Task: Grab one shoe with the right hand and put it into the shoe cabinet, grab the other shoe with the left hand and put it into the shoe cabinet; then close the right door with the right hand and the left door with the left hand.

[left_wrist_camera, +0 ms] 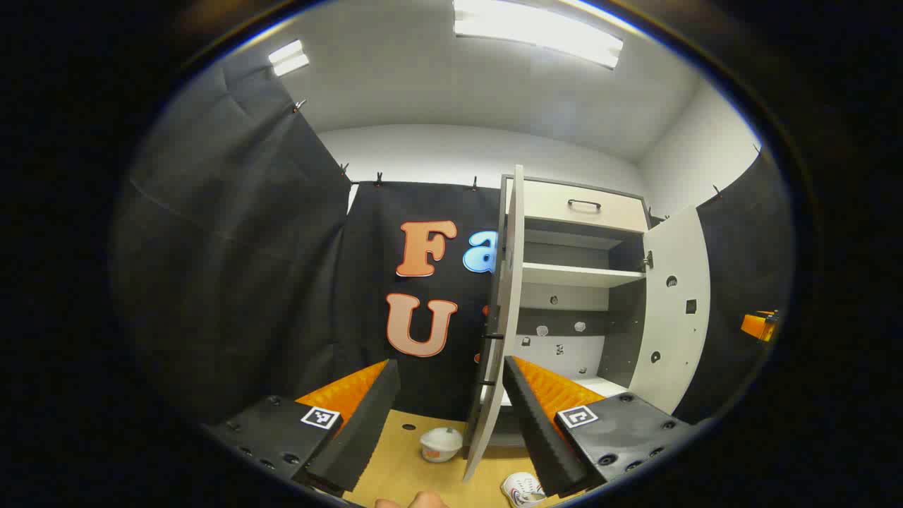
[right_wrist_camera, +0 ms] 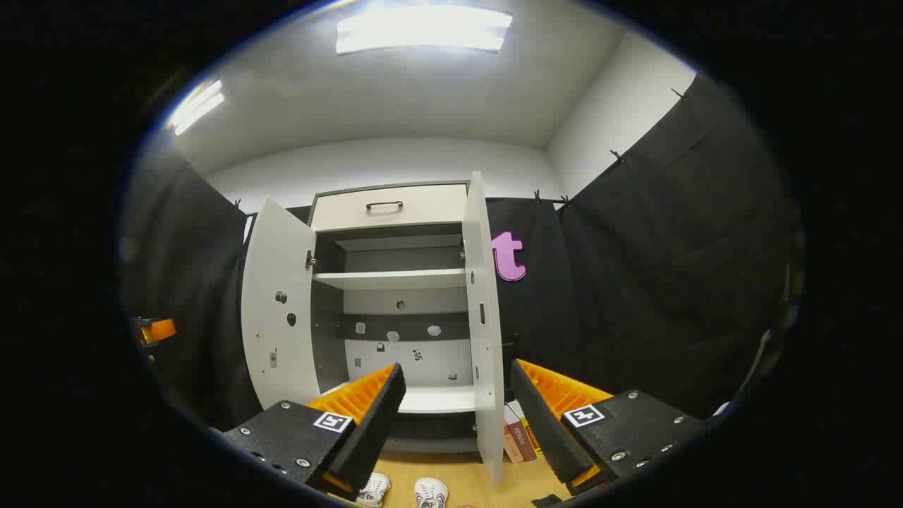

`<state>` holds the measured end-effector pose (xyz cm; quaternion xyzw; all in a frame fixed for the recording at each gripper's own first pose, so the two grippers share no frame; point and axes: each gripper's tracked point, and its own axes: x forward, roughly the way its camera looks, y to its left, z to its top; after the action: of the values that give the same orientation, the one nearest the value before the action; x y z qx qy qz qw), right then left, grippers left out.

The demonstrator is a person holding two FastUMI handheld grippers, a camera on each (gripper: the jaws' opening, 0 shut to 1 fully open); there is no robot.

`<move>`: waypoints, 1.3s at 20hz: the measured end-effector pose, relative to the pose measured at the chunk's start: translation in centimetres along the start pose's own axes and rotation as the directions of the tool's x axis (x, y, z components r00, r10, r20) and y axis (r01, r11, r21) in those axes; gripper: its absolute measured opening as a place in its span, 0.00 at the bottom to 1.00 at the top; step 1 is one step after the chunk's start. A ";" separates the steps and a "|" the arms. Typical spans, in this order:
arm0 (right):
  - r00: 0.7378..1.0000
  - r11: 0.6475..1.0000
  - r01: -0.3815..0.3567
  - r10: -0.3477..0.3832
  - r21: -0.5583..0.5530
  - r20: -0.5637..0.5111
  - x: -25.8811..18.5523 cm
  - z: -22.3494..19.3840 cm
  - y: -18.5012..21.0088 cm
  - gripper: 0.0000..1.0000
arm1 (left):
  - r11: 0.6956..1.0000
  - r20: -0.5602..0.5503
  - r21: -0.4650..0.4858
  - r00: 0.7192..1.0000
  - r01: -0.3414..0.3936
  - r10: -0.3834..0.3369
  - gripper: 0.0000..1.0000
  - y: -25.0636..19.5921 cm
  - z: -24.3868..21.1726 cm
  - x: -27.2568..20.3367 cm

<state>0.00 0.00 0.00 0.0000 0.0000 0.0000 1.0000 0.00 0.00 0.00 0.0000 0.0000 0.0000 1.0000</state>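
The shoe cabinet (right_wrist_camera: 392,279) stands with both doors swung wide and its shelves bare. Two white shoes (right_wrist_camera: 372,488) (right_wrist_camera: 430,492) lie on the wooden floor in front of it, low in the right gripper view between my fingers. My right gripper (right_wrist_camera: 457,367) is open and holds nothing, raised well above them. The left gripper view shows the cabinet (left_wrist_camera: 575,275) to the right, the left door (left_wrist_camera: 504,317) edge-on, and one white shoe (left_wrist_camera: 522,488) beside its foot. My left gripper (left_wrist_camera: 450,363) is open with nothing in it, high above the floor.
Several books (right_wrist_camera: 518,430) stand by the cabinet's right side behind the right door (right_wrist_camera: 483,317). A small white round object (left_wrist_camera: 441,444) sits on the floor left of the left door. A hand (left_wrist_camera: 413,501) peeks in at the bottom. Black cloth walls close both sides.
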 end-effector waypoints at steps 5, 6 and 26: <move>1.000 1.000 -0.008 0.008 -0.026 0.004 -0.2 0.0 0.5 0.93 | 1.000 0.010 0.008 1.000 0.004 -0.004 0.96 -0.4 0.2 -0.1; 1.000 1.000 -0.006 0.006 -0.029 0.004 -0.1 0.0 0.5 0.93 | 1.000 0.010 0.013 1.000 0.018 -0.018 0.96 -0.9 0.1 -0.1; 0.995 0.999 -0.019 0.015 -0.040 -0.099 2.9 -7.1 1.9 0.93 | 0.998 -0.059 0.004 0.996 0.066 -0.065 0.96 -2.0 -2.1 0.7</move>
<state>2.89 1.93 -7.08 -0.0204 0.0495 0.0085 0.9985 0.70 -1.95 -2.13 0.0031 0.0292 -0.0328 0.9990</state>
